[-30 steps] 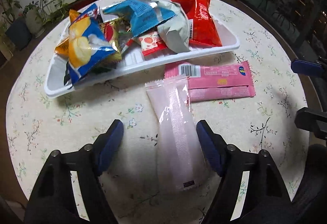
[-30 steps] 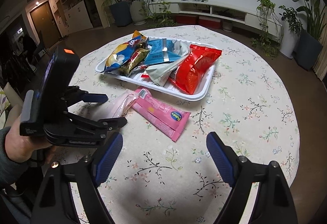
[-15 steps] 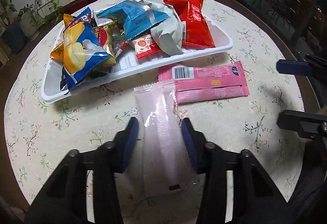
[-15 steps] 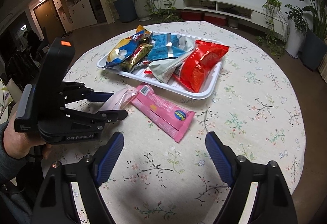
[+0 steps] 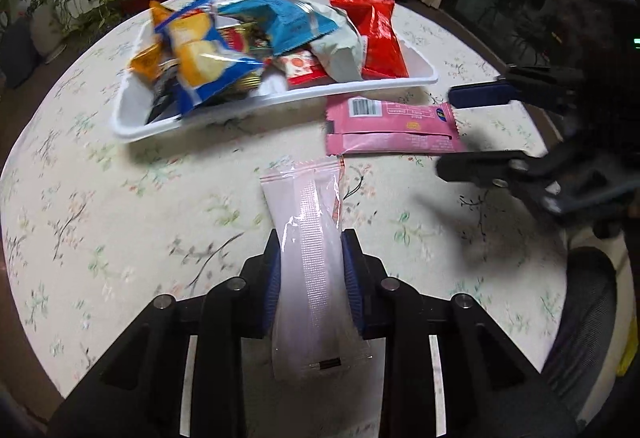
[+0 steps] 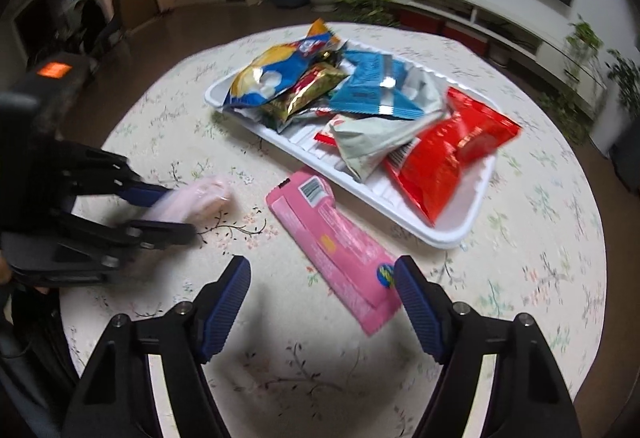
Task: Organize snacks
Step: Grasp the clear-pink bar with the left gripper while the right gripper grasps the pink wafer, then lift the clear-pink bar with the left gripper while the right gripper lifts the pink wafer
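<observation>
2 pink packets sit outside the tray (image 5: 132,126). The left gripper (image 5: 312,274) has just closed its jaws across the pale packet (image 5: 312,238), whose long axis points trayward. The right gripper (image 6: 322,296), jaws narrowing yet empty, straddles the bright pink packet (image 6: 340,242).

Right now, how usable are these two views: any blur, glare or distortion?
Left wrist view: tray and tablecloth smeared by motion, pale packet sharp. Right wrist view: left gripper blurred, glare on the red bag. Both views: fisheye curving, dark corners.

pale pink packet (image 6: 192,200) motion-blurred, left tongs (image 6: 168,210) smeared
</observation>
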